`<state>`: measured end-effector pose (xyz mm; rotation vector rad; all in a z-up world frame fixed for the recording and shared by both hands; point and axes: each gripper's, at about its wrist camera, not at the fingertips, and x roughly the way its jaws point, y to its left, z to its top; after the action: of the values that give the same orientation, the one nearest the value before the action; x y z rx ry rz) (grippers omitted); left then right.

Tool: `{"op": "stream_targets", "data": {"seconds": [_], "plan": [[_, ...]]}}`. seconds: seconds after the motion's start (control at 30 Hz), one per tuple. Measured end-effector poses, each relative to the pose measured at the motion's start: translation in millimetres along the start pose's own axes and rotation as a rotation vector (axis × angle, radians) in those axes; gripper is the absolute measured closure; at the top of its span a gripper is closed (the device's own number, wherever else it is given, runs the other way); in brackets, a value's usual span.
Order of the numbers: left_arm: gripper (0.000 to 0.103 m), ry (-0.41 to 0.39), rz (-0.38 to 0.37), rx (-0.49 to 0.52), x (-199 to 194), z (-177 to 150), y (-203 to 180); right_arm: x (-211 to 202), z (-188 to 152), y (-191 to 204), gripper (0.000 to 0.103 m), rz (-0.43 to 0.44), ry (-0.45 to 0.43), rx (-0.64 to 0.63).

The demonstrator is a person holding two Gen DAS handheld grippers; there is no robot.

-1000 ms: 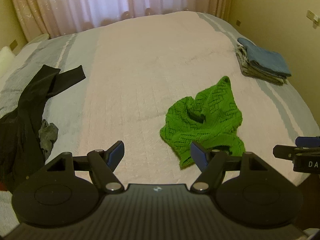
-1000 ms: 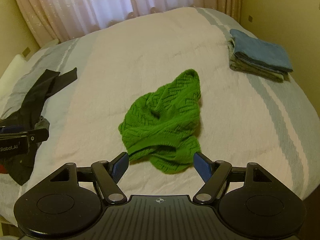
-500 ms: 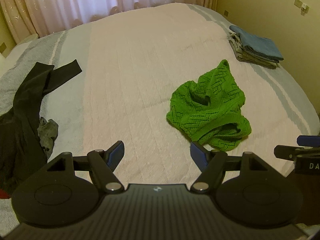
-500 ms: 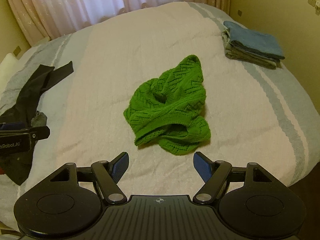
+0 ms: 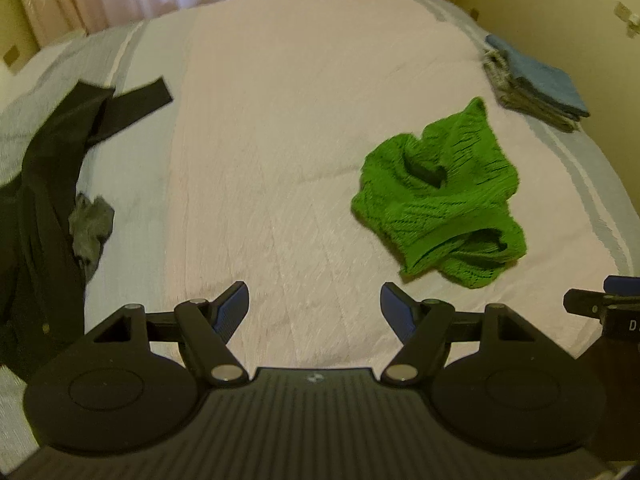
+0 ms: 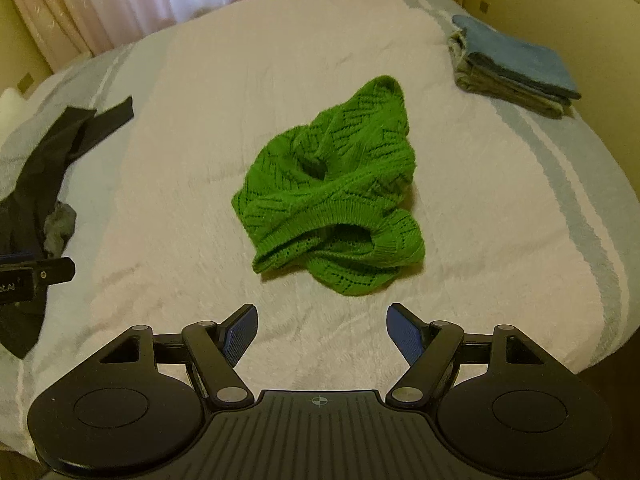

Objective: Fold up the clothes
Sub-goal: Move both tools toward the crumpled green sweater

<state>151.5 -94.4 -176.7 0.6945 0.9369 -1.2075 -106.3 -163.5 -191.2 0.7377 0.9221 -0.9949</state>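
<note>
Knitwear sat bunched on the bed (image 6: 500,208): the green sweater (image 6: 336,200) lay crumpled at twelve o'clock from your right claw (image 6: 321,330), a little way ahead of its blue pads and untouched. Your right claw was spread wide with nothing in it. Your left claw (image 5: 314,306) was likewise spread apart and empty over bare quilt, the sweater at about two o'clock from it. A folded stack (image 6: 516,68), blue on top, rested at two o'clock near the bed's far edge. Dark clothing (image 5: 44,184), possibly trousers, sprawled at nine o'clock beside a small grey item (image 5: 90,226).
</note>
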Motion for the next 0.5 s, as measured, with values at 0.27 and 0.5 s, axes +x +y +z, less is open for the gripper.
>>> {"op": "stream_targets", "data": {"seconds": [0.27,0.5], "plan": [[0.035,0.070,0.008,0.005,47.8,3.8,0.7,46.2,-4.7,-11.4,0.029,0.000,0.045,0.029],[0.035,0.065,0.006,0.018,66.0,24.3,3.4,61.6,2.7,-37.2,0.029,0.048,0.057,0.204]]}}
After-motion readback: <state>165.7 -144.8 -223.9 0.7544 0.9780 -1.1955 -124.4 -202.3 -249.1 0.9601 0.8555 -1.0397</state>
